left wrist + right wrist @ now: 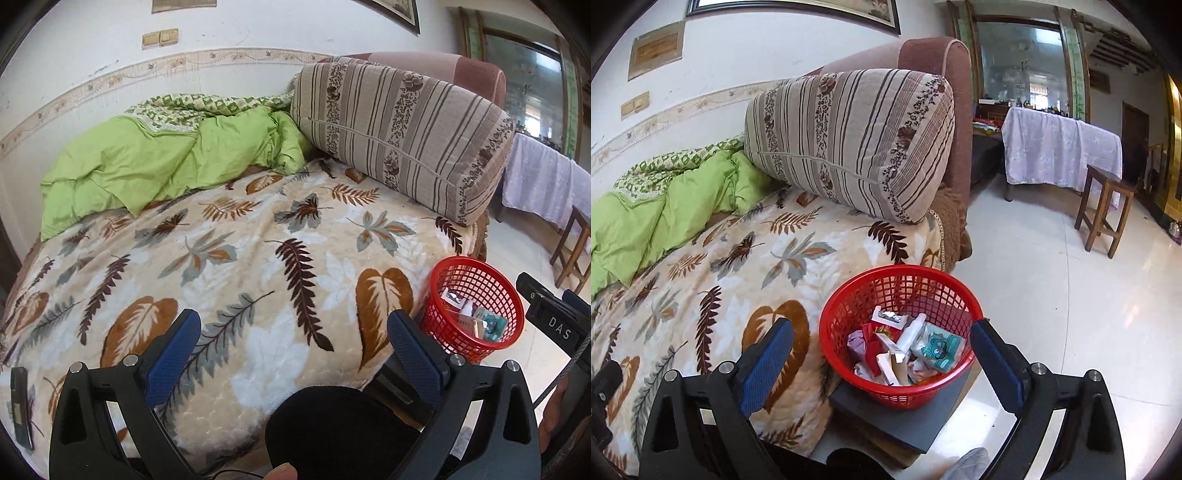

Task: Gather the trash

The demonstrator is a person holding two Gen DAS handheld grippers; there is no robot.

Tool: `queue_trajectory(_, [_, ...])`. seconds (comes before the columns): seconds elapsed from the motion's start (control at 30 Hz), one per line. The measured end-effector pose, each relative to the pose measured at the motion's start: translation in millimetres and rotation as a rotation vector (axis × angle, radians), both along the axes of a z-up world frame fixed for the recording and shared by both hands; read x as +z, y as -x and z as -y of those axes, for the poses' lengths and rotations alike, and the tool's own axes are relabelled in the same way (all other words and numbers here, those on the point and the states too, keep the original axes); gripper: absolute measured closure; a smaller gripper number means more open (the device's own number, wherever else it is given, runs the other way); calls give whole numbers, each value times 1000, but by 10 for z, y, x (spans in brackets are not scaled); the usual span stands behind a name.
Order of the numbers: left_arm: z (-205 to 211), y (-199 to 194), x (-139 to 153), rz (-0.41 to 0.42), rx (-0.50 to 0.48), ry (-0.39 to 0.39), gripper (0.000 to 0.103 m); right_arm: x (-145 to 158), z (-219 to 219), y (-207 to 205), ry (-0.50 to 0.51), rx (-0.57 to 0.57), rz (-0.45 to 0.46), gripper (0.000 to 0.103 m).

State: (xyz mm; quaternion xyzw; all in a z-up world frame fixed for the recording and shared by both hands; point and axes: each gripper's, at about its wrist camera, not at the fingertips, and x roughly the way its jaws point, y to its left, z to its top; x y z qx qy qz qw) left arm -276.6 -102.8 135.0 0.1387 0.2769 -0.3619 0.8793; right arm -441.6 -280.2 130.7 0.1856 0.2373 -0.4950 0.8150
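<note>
A red mesh basket [901,395] stands on a dark grey board beside the bed. It holds several bits of trash: wrappers, a white tube and a teal tissue packet [938,350]. My right gripper [882,328] hovers just above and in front of the basket, open, with nothing between its blue pads. My left gripper [293,350] is open too and held over the leaf-patterned blanket [258,258], holding nothing. From the left wrist view the basket [443,325] sits at the right, with the right gripper [554,325] beyond it.
A crumpled green duvet [147,162] and a striped bolster pillow [399,136] lie at the bed's far side. A flat dark object [20,406] rests on the blanket's near left edge. A wooden stool [1104,210] and a cloth-covered table [1060,147] stand on the pale tile floor.
</note>
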Motion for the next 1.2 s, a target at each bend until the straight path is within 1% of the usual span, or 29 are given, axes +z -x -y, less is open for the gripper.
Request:
queue_trajectory(0.13, [25, 53, 8, 34, 1, -11, 2, -12, -36, -45, 21, 17, -23, 6])
queue_trajectory(0.27, [111, 110, -6, 82, -6, -65, 2, -41, -23, -60, 19, 19, -34, 6])
queue_trajectory(0.37, [140, 131, -47, 95, -17, -79, 2, -76, -4, -81, 8, 17, -48, 6])
queue_trajectory(0.47, [154, 132, -93, 125, 9, -105, 2, -105, -11, -105, 5, 21, -63, 6])
queue_trajectory(0.53, [140, 131, -107, 135, 22, -106, 2, -118, -11, -113, 3, 22, -72, 6])
queue_trajectory(0.83, [85, 19, -157, 69, 21, -89, 2, -152, -29, -163, -6, 33, -97, 6])
queue_trajectory(1.2, [72, 20, -163, 62, 21, -82, 2, -152, -42, -171, -5, 34, -103, 6])
